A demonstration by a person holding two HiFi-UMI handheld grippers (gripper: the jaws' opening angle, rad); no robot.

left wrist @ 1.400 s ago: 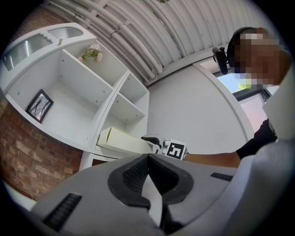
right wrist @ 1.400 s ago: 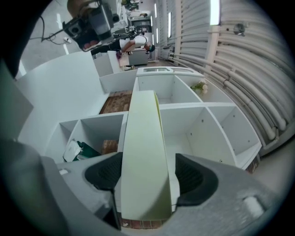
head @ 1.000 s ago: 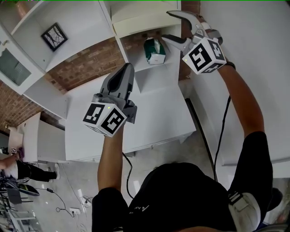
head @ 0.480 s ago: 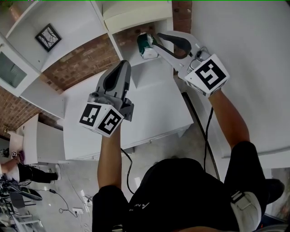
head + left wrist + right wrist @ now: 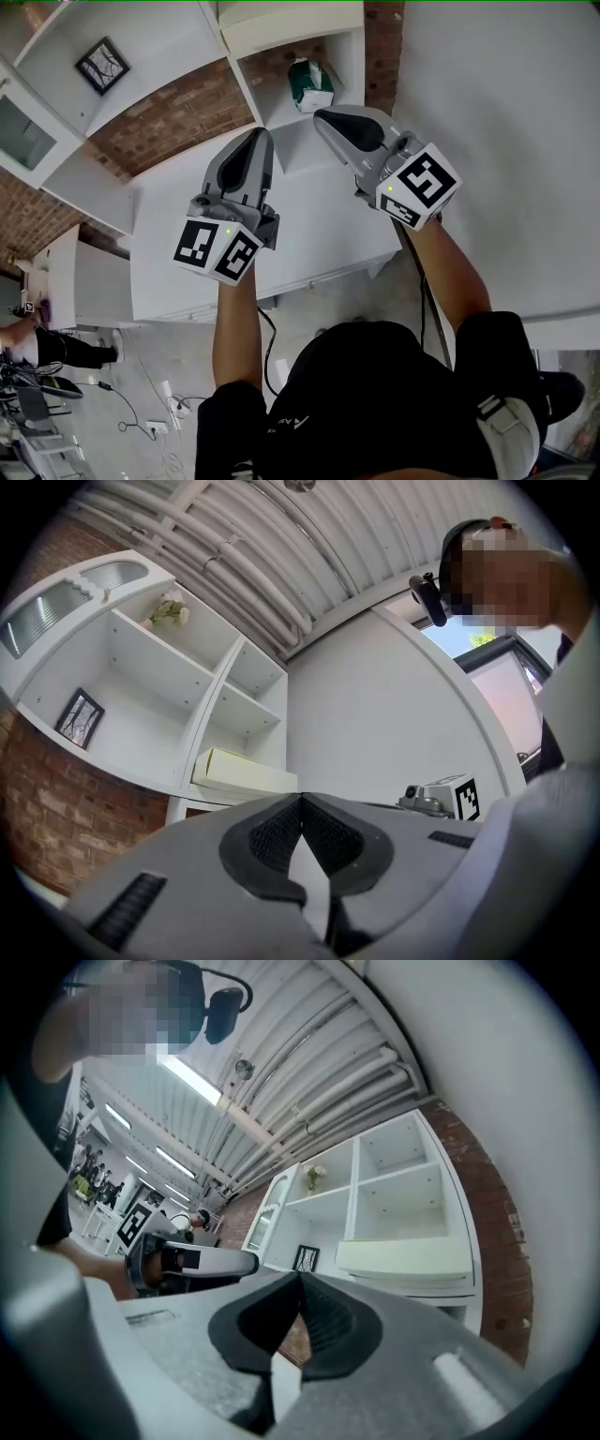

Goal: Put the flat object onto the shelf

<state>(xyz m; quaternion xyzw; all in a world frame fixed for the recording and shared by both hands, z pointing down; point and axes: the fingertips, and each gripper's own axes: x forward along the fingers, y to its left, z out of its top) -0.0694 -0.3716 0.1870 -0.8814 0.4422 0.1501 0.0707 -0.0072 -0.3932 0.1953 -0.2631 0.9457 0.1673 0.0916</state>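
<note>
A green and white pack (image 5: 310, 84) lies in a lower compartment of the white shelf unit (image 5: 281, 117), free of both grippers. One shelf higher rests a flat cream box (image 5: 291, 21), also seen in the left gripper view (image 5: 244, 771) and the right gripper view (image 5: 403, 1257). My right gripper (image 5: 323, 117) is shut and empty, a short way in front of the pack's compartment; its jaws meet with nothing between them (image 5: 300, 1277). My left gripper (image 5: 255, 139) is also shut and empty (image 5: 302, 799), held over the white table (image 5: 319, 234) to the left.
A small framed picture (image 5: 102, 66) stands in a left compartment of the shelf unit. A brick wall (image 5: 178, 117) backs the unit. Flowers (image 5: 169, 611) sit on a top shelf. Cables and a person (image 5: 37, 347) are on the floor at the left.
The right gripper has drawn back from the green pack in the shelf compartment and its jaws have gone from wide open to shut. The left gripper has hardly moved.
</note>
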